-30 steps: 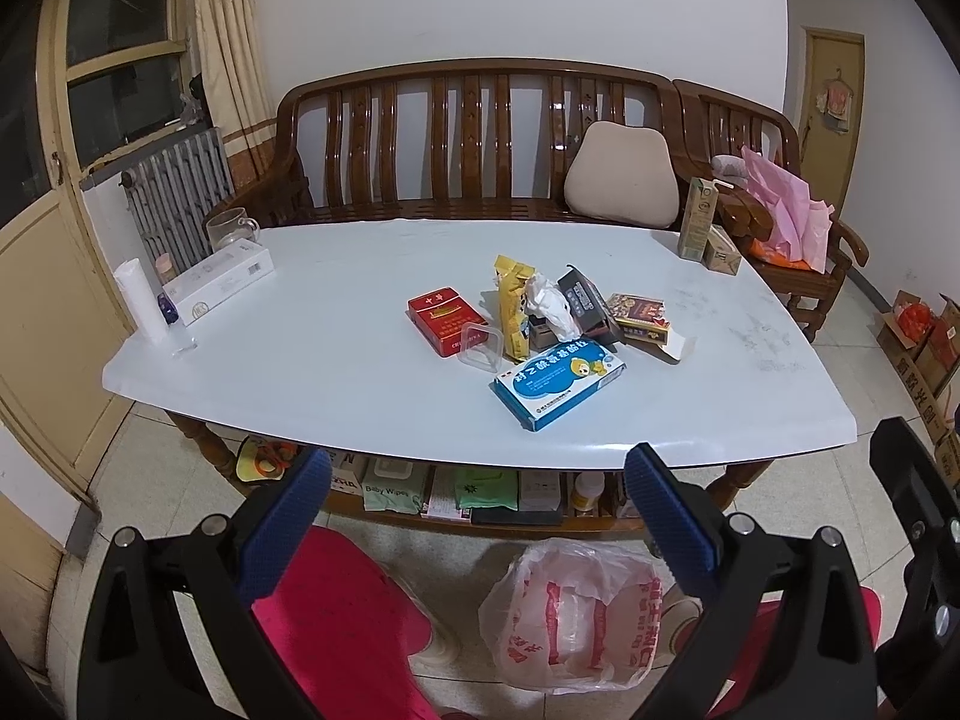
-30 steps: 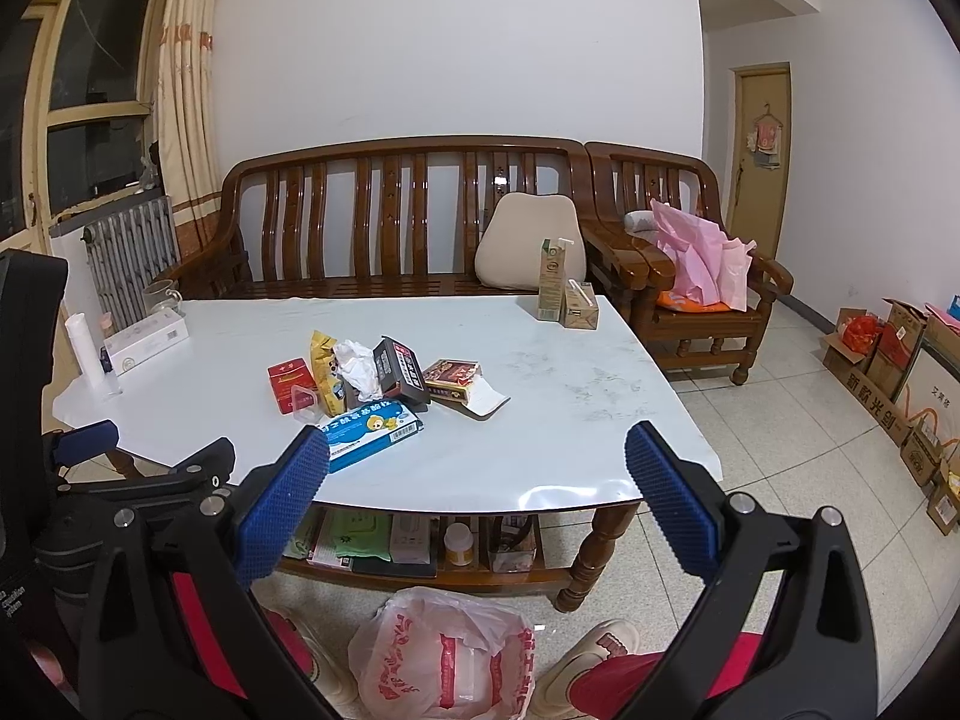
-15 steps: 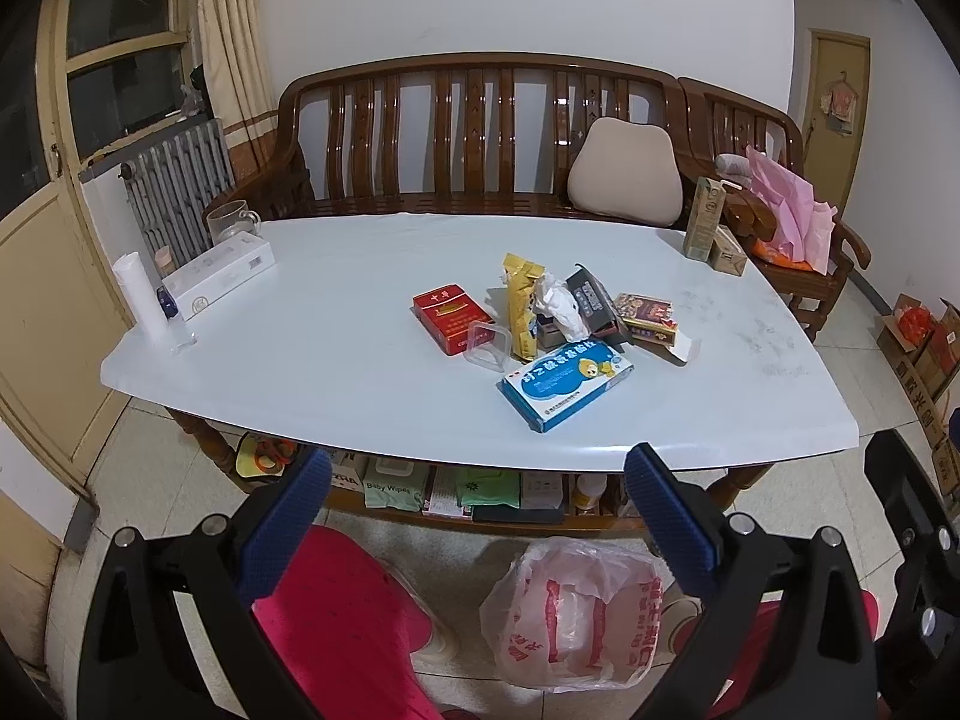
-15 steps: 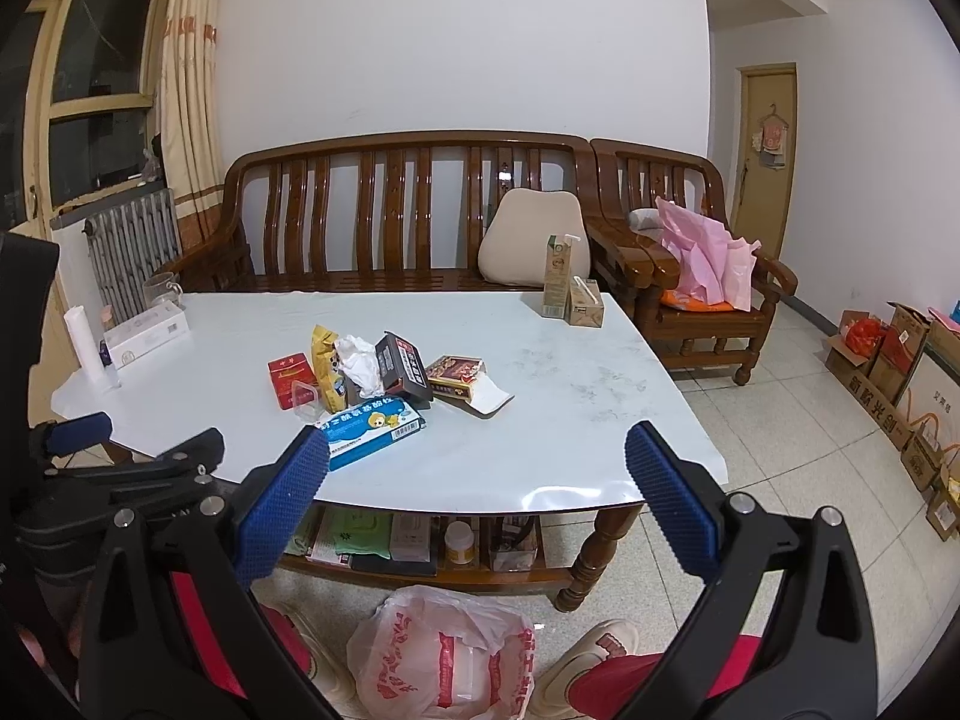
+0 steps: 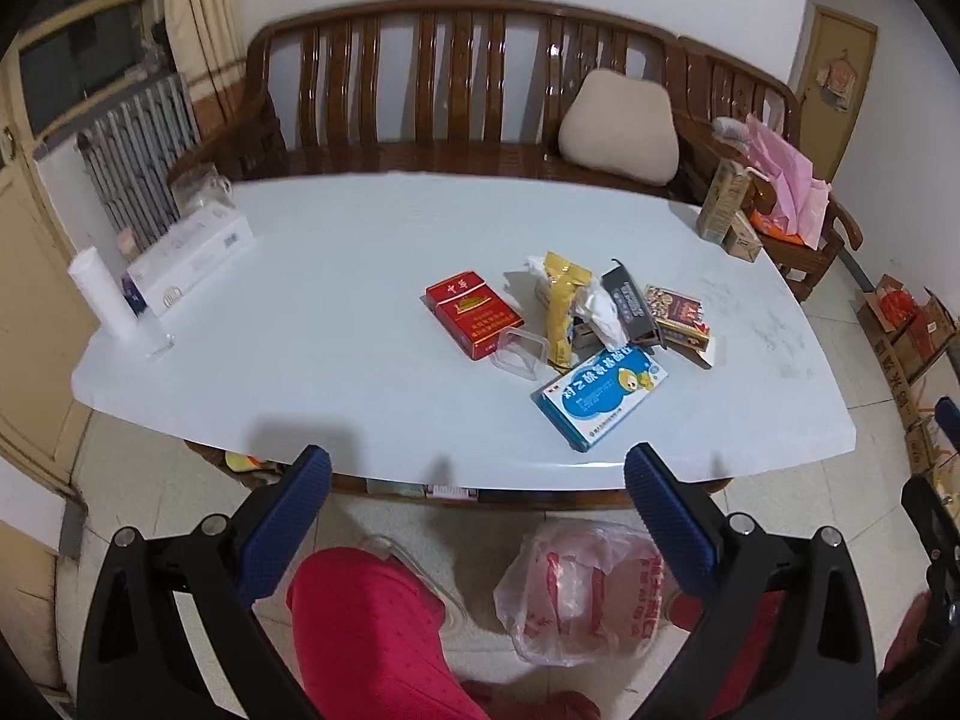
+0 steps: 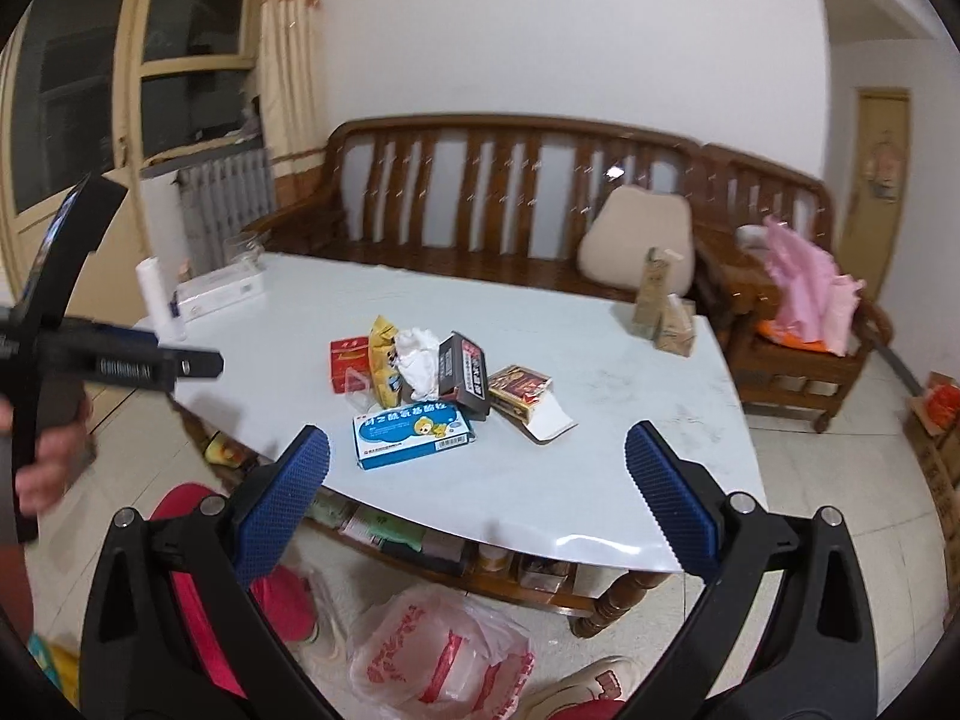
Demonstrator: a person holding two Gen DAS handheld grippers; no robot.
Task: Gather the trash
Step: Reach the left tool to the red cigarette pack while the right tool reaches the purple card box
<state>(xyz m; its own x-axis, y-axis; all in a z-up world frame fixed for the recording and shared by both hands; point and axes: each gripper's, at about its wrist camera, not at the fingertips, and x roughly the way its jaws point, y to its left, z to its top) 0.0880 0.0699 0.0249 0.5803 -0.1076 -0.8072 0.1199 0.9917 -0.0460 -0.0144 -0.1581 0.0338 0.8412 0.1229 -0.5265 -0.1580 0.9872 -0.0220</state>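
A pile of trash lies mid-table: a blue medicine box (image 5: pixel 600 395) (image 6: pixel 413 433), a red cigarette pack (image 5: pixel 473 312) (image 6: pixel 347 363), a yellow wrapper (image 5: pixel 563 300) (image 6: pixel 384 360), crumpled white tissue (image 6: pixel 420 354), a black box (image 5: pixel 630 305) (image 6: pixel 462 373), a dark patterned box (image 5: pixel 677 313) (image 6: pixel 517 391) and a clear plastic lid (image 5: pixel 519 354). A white-and-red plastic bag (image 5: pixel 582 594) (image 6: pixel 444 654) stands on the floor before the table. My left gripper (image 5: pixel 477 480) is open and empty at the table's near edge. My right gripper (image 6: pixel 477 462) is open and empty, just short of the blue box.
The white table (image 5: pixel 336 276) also holds a long white box (image 5: pixel 192 258), a white roll (image 5: pixel 102 294) and two cartons (image 5: pixel 729 213) at the far right. A wooden bench (image 5: pixel 456 90) with a cushion stands behind. Red-trousered legs (image 5: pixel 372 636) are below me.
Both grippers have moved forward and up toward the table; the trash pile looks closer. The right view has tilted and the left gripper now shows at its left edge. Nothing was grasped.
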